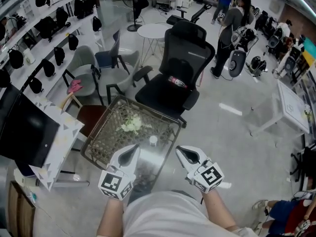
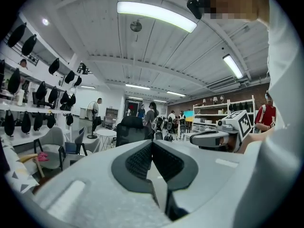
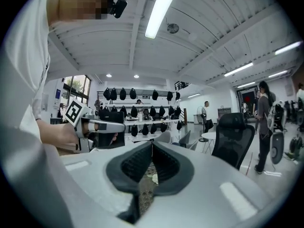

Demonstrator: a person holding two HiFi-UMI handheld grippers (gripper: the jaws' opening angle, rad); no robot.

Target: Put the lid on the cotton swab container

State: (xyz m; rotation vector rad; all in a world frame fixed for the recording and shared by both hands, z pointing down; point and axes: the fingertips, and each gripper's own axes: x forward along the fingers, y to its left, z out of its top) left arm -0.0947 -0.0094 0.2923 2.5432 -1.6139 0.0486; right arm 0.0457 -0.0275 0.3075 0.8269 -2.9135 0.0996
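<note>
Left arm pose: the bare forearm is coming in from the near edge, carrying the left gripper [image 1: 133, 150] about level, with its tip pointing toward the far side over the near part of the glass table [image 1: 101, 127].
Right arm pose: the other forearm is mirroring it, holding the right gripper [image 1: 183, 152] about level as well, with its tip angling slightly left toward its partner.
Left claw: in the left gripper view the two dark pads [image 2: 140, 160] are meeting at their tips, so the claw is closed, and it is gripping nothing.
Right claw: in the right gripper view the right gripper [image 3: 152, 148] is likewise pressing its pads [image 3: 166, 164] together on nothing.
Spacing: the two grippers are hovering side by side and apart, each showing in the other's view.
Task thing: a small white container [image 1: 153, 140] is standing on the table, between the two tips and just beyond them, touching neither. It is too small to tell whether a lid is on it.
Other item: a pale green-white heap [image 1: 132, 125] is lying farther in on the table, left of the container.
Edges: the table's far corner is sitting close to a black office chair [image 1: 180, 78]. A dark monitor [image 1: 22, 127] is flanking the table on the left.
Open room: pale bare floor [image 1: 237, 132] is stretching out to the right of the table.
</note>
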